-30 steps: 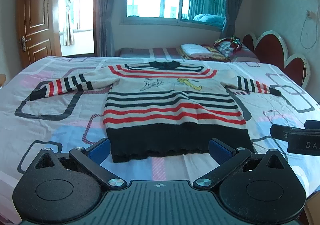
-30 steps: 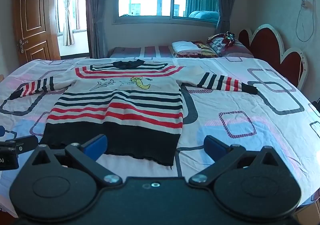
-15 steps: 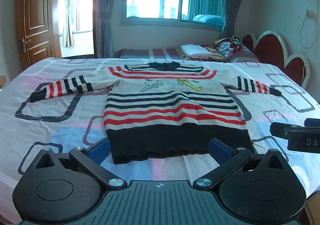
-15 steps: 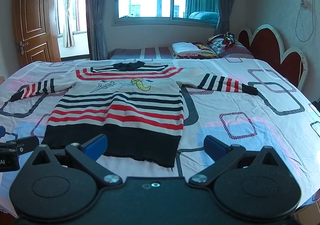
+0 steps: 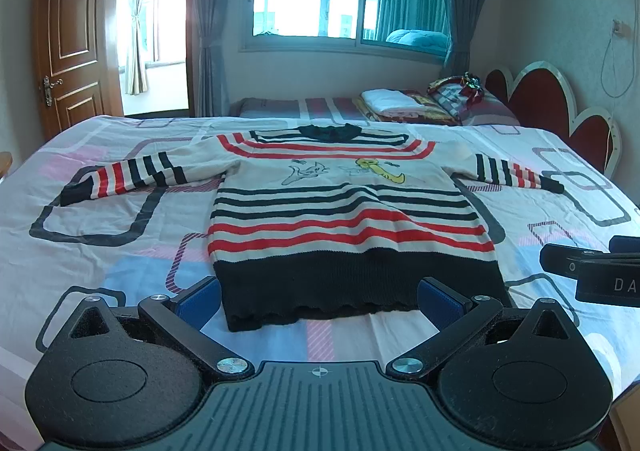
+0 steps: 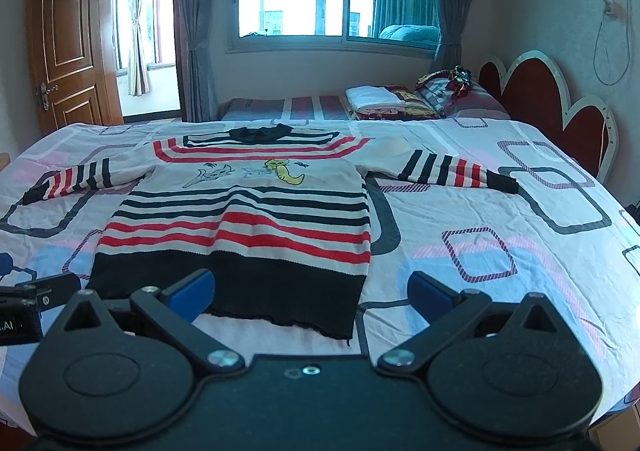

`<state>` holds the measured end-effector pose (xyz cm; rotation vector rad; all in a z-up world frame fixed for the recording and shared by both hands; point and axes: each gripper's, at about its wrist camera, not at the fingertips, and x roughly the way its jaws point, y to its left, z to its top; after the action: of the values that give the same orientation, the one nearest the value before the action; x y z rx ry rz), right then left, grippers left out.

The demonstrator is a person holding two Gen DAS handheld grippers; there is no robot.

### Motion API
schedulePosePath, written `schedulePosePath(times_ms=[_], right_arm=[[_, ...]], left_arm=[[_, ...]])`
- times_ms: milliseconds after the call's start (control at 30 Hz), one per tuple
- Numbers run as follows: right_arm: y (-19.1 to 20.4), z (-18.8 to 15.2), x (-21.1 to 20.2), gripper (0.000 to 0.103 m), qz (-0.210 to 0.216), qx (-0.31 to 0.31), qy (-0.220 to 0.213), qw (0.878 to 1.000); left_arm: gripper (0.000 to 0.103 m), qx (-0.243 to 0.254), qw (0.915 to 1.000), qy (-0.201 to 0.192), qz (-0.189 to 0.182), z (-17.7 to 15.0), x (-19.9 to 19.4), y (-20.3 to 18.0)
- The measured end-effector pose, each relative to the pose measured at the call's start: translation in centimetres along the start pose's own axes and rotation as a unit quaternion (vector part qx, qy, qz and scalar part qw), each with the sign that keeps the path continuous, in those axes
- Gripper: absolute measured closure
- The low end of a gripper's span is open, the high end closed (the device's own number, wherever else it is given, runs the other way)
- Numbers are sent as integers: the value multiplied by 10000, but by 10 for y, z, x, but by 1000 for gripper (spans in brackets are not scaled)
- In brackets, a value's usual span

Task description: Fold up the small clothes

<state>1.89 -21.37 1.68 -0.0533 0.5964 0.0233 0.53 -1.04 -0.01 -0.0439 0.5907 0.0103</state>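
- Almost nothing has moved since the earlier frames: in your left wrist view the sweater [image 5: 344, 211] sits a shade lower and nearer, so you have crept in only slightly.
- Left view: your left gripper [image 5: 319, 297] is spread wide and holds nothing; its blue pads [image 5: 200, 297] sit on either side of the black hem, which lies just ahead between the fingers, not yet touched.
- Beyond the hem the sweater lies flat and face up on the bedsheet [image 5: 120, 251], collar at the far end, and both sleeves stretch outward to either side.
- At the right edge of this view, your other tool pokes in, level with the hem's right corner.
- Right view: your right gripper [image 6: 310, 291] is also released and empty. The hem's right corner lies just ahead between its fingers, closer to the left pad, and the right sleeve [image 6: 452, 171] reaches out far ahead and to the right.
- Folded linens [image 6: 376, 99] rest far ahead, well apart from the work.
- Judging by this, no fold has begun; so small a shift suggests you are settling before the first grasp, likely at the hem corners or a sleeve.
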Motion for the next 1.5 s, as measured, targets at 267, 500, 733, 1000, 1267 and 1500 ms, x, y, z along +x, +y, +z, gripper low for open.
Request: schedulePosePath(times_ms=[267,500,733,1000,1267,1500], right_arm=[[0,0,0,1,-4,-3,-9,10000],[-1,1,3,1,12,7,10,10000],[-2,2,5,1,49,-2,6,10000],[0,0,5,1,63,-19,-3,10000],[1,1,3,1,68,-15,-49,10000],[3,1,3,1,76,-13,-50,10000]], left_arm=[[0,3,10000,-1,11,0,1,0],[0,4,10000,16,12,0,2,-1],[0,16,10000,16,23,0,2,-1],[0,13,10000,17,26,1,2,-1],[0,35,10000,33,-4,2,2,0],[0,11,10000,60,11,3,2,1]])
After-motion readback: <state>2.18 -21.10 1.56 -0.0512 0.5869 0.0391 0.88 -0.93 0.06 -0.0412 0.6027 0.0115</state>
